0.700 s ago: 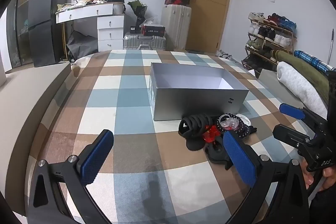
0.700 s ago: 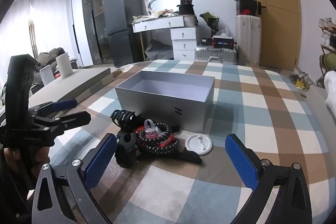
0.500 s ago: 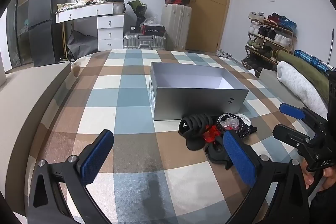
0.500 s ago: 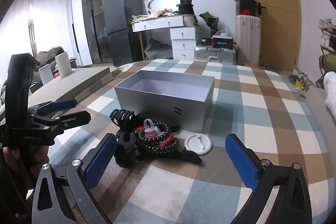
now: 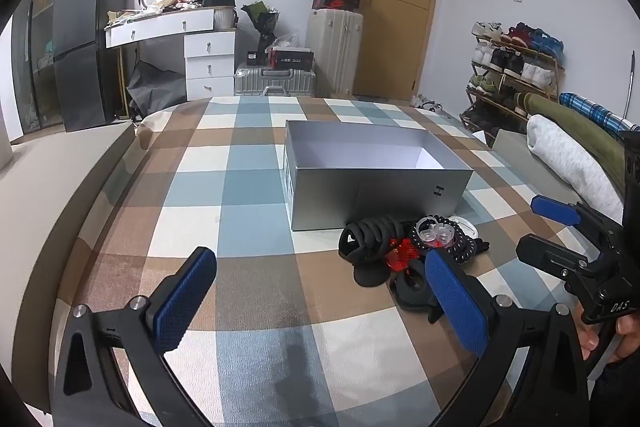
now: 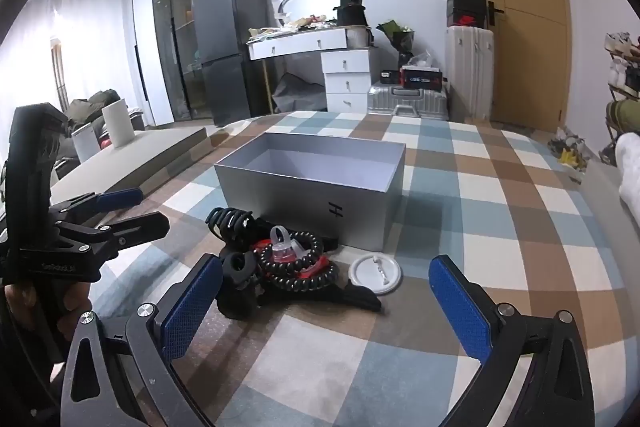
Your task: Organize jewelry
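A pile of hair accessories and jewelry (image 5: 404, 247) lies on the checked bedcover just in front of an open silver box (image 5: 372, 175). The pile holds a black claw clip (image 6: 232, 223), black coil ties (image 6: 296, 263), red pieces and a clear clip. A white round badge (image 6: 374, 273) lies beside it. My left gripper (image 5: 320, 303) is open and empty, its right finger in front of the pile. My right gripper (image 6: 324, 303) is open and empty, just short of the pile (image 6: 288, 263). The box (image 6: 312, 183) looks empty.
The checked cover (image 5: 224, 187) spreads wide to the left of the box. Rolled blankets (image 5: 572, 155) lie at the right edge. A desk (image 5: 172, 27), suitcases, a shoe rack and a door stand beyond the bed.
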`<state>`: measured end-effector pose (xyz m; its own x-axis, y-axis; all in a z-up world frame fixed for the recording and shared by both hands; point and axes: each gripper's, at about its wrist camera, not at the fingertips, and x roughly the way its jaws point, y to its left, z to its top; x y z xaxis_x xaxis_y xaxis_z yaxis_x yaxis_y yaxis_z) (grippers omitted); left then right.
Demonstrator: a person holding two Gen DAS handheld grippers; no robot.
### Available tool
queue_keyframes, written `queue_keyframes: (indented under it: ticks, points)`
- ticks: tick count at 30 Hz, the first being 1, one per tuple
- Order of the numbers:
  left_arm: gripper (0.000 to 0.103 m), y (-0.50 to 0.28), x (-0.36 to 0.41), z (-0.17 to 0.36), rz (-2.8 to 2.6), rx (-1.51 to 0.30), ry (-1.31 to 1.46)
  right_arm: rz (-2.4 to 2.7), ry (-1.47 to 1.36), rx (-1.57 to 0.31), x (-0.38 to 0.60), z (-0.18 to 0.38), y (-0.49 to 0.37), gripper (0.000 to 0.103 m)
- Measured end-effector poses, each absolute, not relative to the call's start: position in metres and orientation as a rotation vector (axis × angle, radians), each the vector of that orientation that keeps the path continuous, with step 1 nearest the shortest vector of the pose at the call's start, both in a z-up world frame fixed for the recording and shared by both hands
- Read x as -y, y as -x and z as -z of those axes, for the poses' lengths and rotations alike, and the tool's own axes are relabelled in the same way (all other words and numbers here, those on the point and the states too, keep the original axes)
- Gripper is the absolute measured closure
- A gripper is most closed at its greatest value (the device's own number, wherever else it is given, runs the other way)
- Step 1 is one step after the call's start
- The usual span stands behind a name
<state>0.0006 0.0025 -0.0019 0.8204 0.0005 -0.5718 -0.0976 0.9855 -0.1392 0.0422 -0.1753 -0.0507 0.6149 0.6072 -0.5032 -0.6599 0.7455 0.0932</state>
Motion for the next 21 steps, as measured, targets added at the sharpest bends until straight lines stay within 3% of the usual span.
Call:
queue_keyframes:
  ticks: [21]
  points:
    - [0.001,0.0005,-0.0012,0.0004,-0.055,-0.609,0.161,-0.726,0.112,-0.548,0.1761,0.0494,-0.0403,0.0]
